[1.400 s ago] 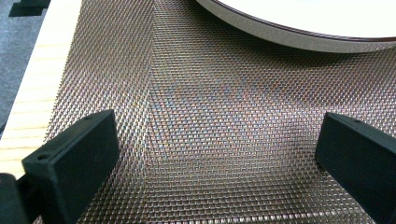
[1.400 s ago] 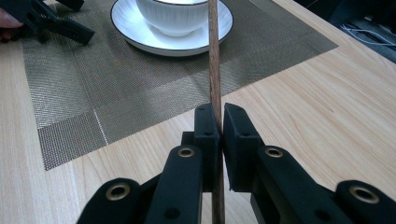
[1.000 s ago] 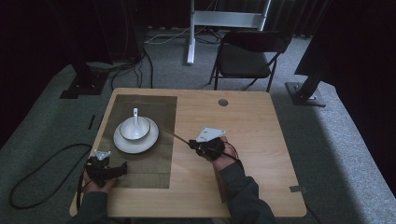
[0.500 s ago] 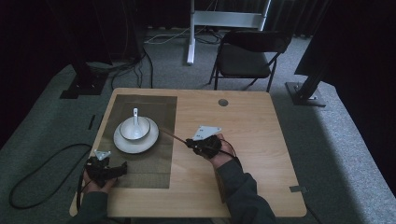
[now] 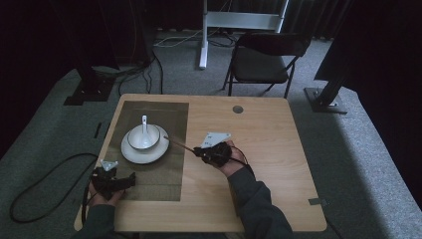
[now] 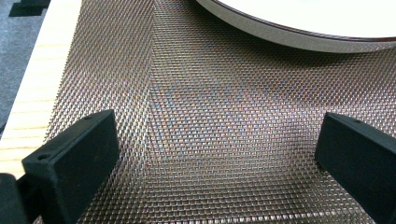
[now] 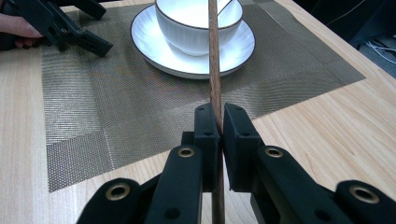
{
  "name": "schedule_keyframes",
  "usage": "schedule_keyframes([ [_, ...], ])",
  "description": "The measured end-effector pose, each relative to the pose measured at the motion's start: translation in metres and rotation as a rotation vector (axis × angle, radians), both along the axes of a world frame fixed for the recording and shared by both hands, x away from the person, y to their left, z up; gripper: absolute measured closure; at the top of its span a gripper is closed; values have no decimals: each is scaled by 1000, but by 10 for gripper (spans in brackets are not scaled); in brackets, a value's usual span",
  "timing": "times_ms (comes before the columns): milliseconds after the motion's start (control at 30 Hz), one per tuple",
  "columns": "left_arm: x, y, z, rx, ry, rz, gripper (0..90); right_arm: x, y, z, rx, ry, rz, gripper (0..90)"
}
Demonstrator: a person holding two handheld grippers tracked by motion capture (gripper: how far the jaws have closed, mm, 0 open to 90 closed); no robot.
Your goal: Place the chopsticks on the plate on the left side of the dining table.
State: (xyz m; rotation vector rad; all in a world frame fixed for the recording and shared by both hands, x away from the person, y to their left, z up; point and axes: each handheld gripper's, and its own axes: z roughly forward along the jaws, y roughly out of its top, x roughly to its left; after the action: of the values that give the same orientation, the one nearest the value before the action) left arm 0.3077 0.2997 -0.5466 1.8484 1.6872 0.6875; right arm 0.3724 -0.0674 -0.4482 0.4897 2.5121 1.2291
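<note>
Chopstick (image 7: pixel 214 70) is the thing in work: a thin brown wooden stick, clamped between the two black jaws of the right gripper (image 7: pixel 219 122), which are pressed together on it. In the right gripper view the stick runs from below the jaws straight up the picture, over the woven placemat (image 7: pixel 116 116) and across the front of the white bowl (image 7: pixel 187 28) that stands on a white saucer (image 7: pixel 154 51); whether its far end touches the bowl I cannot tell. The high view gives what this close view does not: the right gripper (image 5: pixel 215 152) sits on the wooden surface (image 5: pixel 259 164) just beside the right edge of the placemat (image 5: pixel 164 174), and the chopstick (image 5: pixel 179 145) points from it to the left and a little away from the person, toward the saucer (image 5: pixel 134 153), with a white spoon (image 5: pixel 144 128) standing in the bowl (image 5: pixel 143 137). The left gripper (image 5: pixel 113 180) rests at the near left corner of the placemat, well apart from the chopstick. The left gripper view shows its jaws standing wide apart with nothing between them, low over the mesh of the placemat (image 6: pixel 224 130), and the rim of the saucer (image 6: pixel 289 39) at the top of the picture.
</note>
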Motion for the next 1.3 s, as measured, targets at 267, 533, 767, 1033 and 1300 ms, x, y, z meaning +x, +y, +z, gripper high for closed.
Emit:
schedule_keyframes([
  [267, 0, 0, 0, 0, 0, 0, 1, -1, 7, 2, 0, -14, 22, 847],
  [533, 0, 0, 0, 0, 0, 0, 1, 0, 18, 3, -3, -10, 52, 847],
  [767, 0, 0, 0, 0, 0, 0, 1, 2, 26, 1, -18, -9, 70, 847],
  [1033, 0, 0, 0, 0, 0, 0, 1, 8, 31, 2, -29, -8, 81, 847],
  [1300, 0, 0, 0, 0, 1, 0, 1, 11, 39, 5, -45, -20, 103, 847],
])
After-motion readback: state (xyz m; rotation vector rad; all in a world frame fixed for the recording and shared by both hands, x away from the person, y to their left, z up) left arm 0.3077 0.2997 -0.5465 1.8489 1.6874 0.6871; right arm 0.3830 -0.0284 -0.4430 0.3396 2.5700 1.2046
